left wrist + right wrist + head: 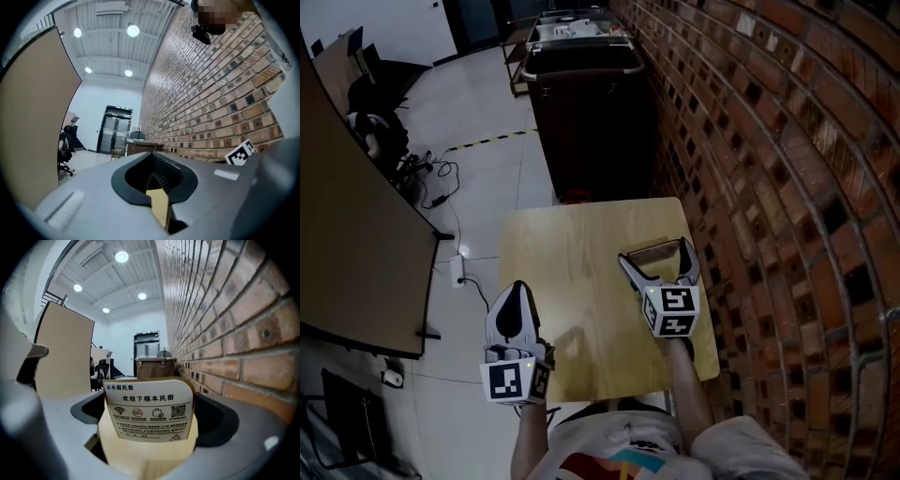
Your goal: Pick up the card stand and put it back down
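Note:
The card stand point(149, 414), a wooden holder with a white printed card, sits upright between the jaws of my right gripper point(150, 401). Both card edges meet the dark pads point(213, 420). In the head view the stand point(667, 246) shows as a dark strip spanning the right gripper's point(656, 253) spread fingertips over the wooden table point(572, 262). Whether the stand is lifted or resting on the table I cannot tell. My left gripper point(518, 292) is shut and holds nothing, at the table's left front edge. The left gripper view shows its jaws point(157, 176) closed together.
A brick wall point(769, 187) runs close along the table's right side. A dark cabinet point(586, 112) stands just beyond the table's far edge. To the left are a brown partition point(347, 244), floor cables point(441, 187) and an office chair point(375, 84).

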`<control>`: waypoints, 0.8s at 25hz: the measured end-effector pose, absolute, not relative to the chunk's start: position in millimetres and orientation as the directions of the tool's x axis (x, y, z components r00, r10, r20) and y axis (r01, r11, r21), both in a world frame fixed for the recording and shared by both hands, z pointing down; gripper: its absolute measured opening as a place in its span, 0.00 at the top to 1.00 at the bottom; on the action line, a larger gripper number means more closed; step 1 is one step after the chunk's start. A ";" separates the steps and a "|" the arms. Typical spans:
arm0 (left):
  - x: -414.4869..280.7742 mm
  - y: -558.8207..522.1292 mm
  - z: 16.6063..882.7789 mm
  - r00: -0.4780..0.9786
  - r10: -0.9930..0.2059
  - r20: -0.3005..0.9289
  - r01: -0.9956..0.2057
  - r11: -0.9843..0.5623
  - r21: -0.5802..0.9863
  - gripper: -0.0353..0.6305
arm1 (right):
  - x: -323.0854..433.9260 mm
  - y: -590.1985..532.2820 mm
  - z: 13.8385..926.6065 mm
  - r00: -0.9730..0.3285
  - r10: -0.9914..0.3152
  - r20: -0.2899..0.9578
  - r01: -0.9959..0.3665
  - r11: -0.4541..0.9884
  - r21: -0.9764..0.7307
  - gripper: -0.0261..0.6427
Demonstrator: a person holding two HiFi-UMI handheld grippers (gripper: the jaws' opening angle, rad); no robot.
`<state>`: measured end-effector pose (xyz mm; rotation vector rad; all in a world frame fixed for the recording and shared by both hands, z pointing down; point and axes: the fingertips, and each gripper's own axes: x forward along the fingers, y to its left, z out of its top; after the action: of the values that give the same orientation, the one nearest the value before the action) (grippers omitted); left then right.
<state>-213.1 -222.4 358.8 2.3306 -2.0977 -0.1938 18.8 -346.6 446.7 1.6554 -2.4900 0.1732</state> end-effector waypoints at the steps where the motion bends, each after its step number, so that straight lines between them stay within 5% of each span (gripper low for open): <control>1: -211.0 -221.2 357.2 0.108 -0.989 -0.098 -0.990 -0.117 0.082 0.94 | 19.8 -333.4 431.3 -0.386 -0.910 0.153 -0.922 0.386 -0.030 0.10; 7: -200.9 -214.9 348.9 0.132 -0.984 -0.122 -0.989 -0.139 0.050 0.94 | 19.3 -265.5 370.1 -0.424 -0.905 0.034 -0.904 0.421 -0.073 0.10; 20: -193.0 -206.1 339.2 0.143 -0.980 -0.136 -0.989 -0.147 0.021 0.94 | 20.7 -240.6 357.9 -0.433 -0.901 0.010 -0.901 0.433 -0.043 0.10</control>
<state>-193.0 -206.1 339.2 2.4292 -2.0977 -0.1875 20.7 -240.6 357.9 1.6798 -2.6711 0.0663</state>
